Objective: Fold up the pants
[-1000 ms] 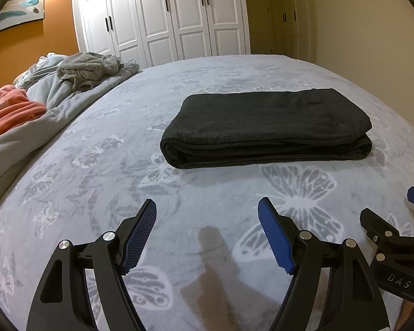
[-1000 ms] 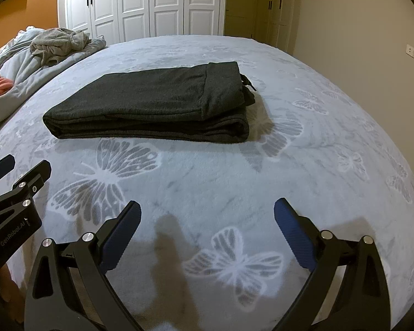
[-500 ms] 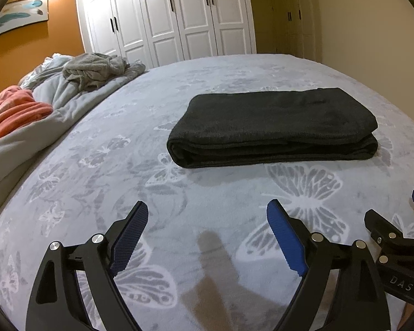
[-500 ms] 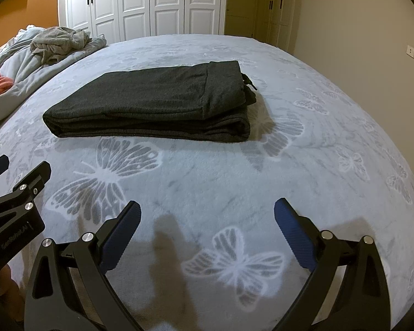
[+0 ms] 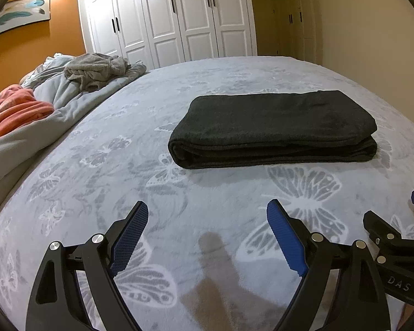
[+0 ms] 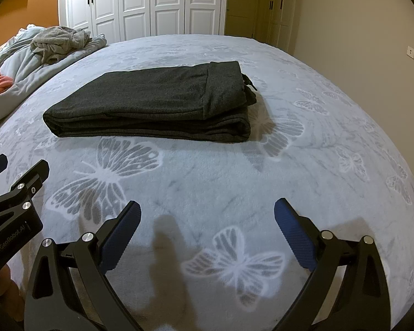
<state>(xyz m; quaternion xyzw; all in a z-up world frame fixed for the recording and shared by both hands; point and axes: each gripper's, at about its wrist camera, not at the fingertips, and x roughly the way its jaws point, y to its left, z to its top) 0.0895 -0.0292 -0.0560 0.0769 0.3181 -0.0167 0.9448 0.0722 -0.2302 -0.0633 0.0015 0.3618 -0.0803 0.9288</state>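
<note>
The dark grey pants lie folded in a neat flat rectangle on the bed; they also show in the right wrist view, with the waistband end at the right. My left gripper is open and empty, hovering over the bedspread well short of the pants. My right gripper is open and empty, also short of the pants. Each gripper shows at the edge of the other's view: the right gripper and the left gripper.
The bed has a grey butterfly-print cover. A bunched grey duvet with grey clothing and an orange blanket lie at the far left. White wardrobe doors stand behind; a wall is on the right.
Both grippers have drawn back slightly from the pants, and the left view has tilted up a little. The left jaws have opened a bit wider. The pants have not moved.
</note>
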